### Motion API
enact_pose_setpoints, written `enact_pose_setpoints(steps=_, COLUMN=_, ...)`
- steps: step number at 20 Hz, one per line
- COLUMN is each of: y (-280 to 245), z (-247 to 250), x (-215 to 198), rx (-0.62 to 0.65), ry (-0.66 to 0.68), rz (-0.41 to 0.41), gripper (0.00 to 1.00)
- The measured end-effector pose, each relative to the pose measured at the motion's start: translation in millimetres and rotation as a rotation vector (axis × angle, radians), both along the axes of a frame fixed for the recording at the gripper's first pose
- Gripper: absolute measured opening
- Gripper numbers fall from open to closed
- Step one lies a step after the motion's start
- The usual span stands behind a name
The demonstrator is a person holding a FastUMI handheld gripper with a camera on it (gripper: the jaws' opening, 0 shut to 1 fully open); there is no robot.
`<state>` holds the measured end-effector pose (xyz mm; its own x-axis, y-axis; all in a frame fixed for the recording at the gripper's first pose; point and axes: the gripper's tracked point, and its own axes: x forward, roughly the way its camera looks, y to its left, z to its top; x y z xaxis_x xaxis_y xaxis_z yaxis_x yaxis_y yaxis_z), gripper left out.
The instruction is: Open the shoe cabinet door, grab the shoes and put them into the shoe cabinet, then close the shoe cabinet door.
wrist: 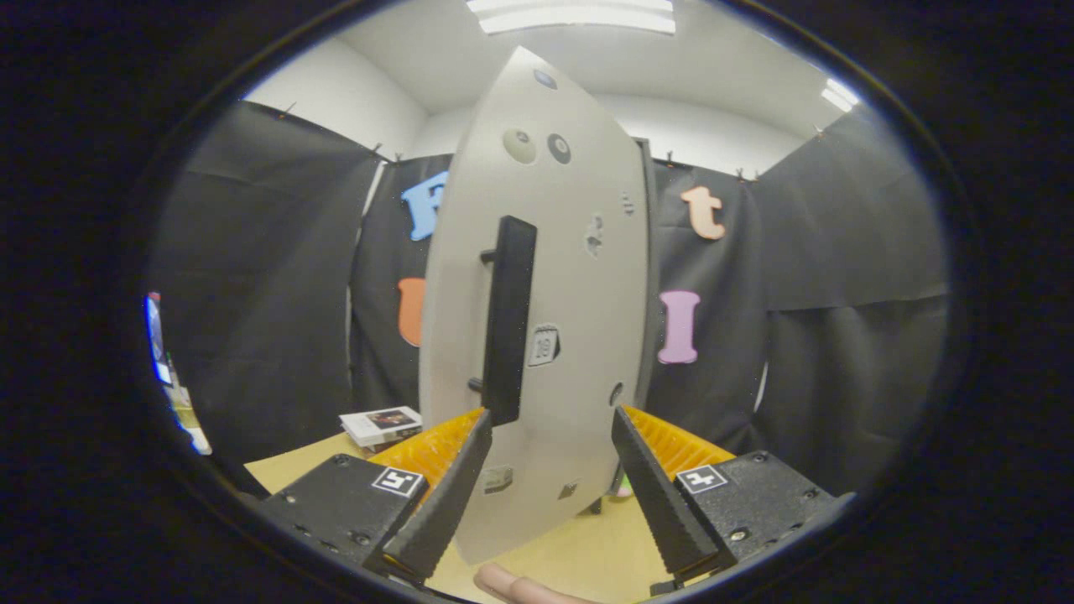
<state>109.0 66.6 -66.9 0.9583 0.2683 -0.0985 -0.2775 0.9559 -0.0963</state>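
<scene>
The shoe cabinet door (570,285) stands close ahead, a pale grey panel swung partly toward me, with a black vertical bar handle (508,319) on its left half. My gripper (550,432) is open, its two fingers spread just in front of the door's lower part. The handle's bottom end sits just above and beside the left finger (453,470), not between the fingers. The right finger (650,478) is apart from the door's right edge. I cannot see the cabinet's inside or any shoes.
A light wooden table top (579,545) lies below the door. A small stack of books (382,424) rests on it to the left of the door. A fingertip (512,583) pokes in beneath the fingers. Black cloth walls close the booth all round.
</scene>
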Motion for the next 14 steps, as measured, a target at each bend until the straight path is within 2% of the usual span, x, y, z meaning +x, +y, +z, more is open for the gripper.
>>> enact_pose_setpoints(steps=2, y=5, z=-6, x=-7, rx=0.006, ry=0.003, rz=0.024, gripper=0.96)
enact_pose_setpoints(steps=5, y=-4, z=-9, x=-16, rx=0.0, ry=-0.01, rz=-0.01, gripper=0.96)
enact_pose_setpoints(steps=8, y=-8, z=-5, x=-32, rx=0.052, ry=-0.019, rz=-0.031, gripper=0.96)
enact_pose_setpoints(steps=14, y=-13, z=14, x=-66, rx=0.077, ry=-0.084, rz=-0.035, gripper=0.96)
